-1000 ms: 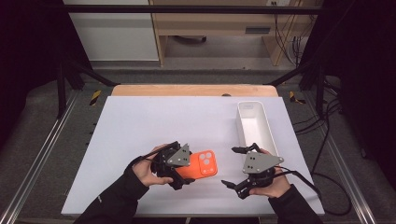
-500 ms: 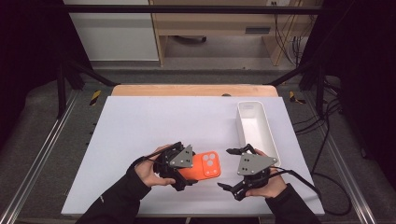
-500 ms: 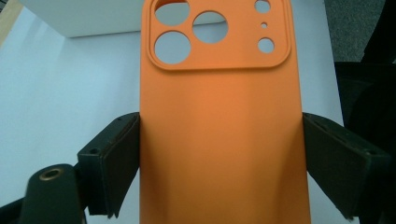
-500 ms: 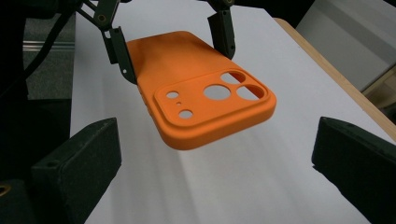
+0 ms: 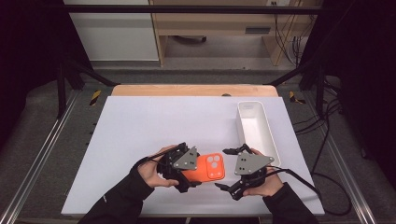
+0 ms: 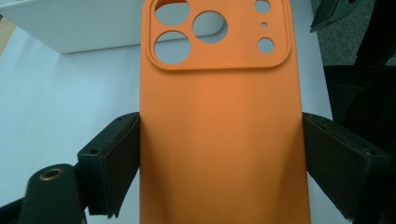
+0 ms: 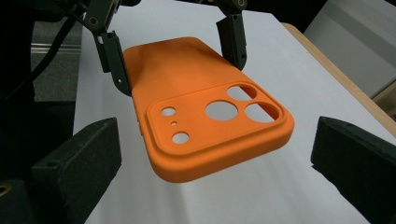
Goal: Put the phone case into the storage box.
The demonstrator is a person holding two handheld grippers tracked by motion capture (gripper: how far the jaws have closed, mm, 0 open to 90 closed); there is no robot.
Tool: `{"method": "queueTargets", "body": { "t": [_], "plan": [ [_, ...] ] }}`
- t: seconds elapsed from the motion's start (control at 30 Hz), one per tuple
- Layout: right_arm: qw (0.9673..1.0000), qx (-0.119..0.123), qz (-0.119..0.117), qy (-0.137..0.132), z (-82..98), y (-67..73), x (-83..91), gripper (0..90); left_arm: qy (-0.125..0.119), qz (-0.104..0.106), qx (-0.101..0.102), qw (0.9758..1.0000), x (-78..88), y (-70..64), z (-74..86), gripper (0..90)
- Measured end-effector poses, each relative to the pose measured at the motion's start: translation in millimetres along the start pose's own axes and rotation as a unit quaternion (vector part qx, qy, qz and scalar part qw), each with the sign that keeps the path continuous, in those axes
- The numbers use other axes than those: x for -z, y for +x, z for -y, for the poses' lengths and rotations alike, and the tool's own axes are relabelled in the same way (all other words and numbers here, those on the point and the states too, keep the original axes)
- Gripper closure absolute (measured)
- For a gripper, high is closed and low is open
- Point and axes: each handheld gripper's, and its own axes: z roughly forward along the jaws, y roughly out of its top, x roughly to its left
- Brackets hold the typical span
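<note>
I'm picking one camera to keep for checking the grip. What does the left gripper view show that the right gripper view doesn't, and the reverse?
Left gripper view only: the left gripper's own pads against the long edges of the orange case, with the white tray behind it.

Right gripper view only: the right gripper's jaws standing wide and clear of the case's camera end, and the wooden table edge.

Both: the case with its camera cutouts, clamped by the left gripper above the white table.

One orange case (image 5: 208,168) clamped between the left jaws, ahead of the right jaws. One white tray (image 5: 256,126) beyond. Two grippers, left (image 5: 183,166) and right (image 5: 233,172).
</note>
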Motion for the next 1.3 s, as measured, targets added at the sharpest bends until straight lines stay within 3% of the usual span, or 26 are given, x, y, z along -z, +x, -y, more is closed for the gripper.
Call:
{"method": "queueTargets", "body": {
  "t": [0.8,1.3],
  "plan": [
    [0.9988,0.002,-0.049,-0.002,4.9,-3.4,-13.0,3.6,-0.01,0.018,-0.01,0.9997,-4.6,-4.1,-6.3,15.1],
    [0.9971,0.003,-0.074,-0.017,6.2,-4.2,-15.9,7.1,-0.021,0.031,-0.016,0.9992,-4.7,-6.2,-7.8,15.1]
  ]
}}
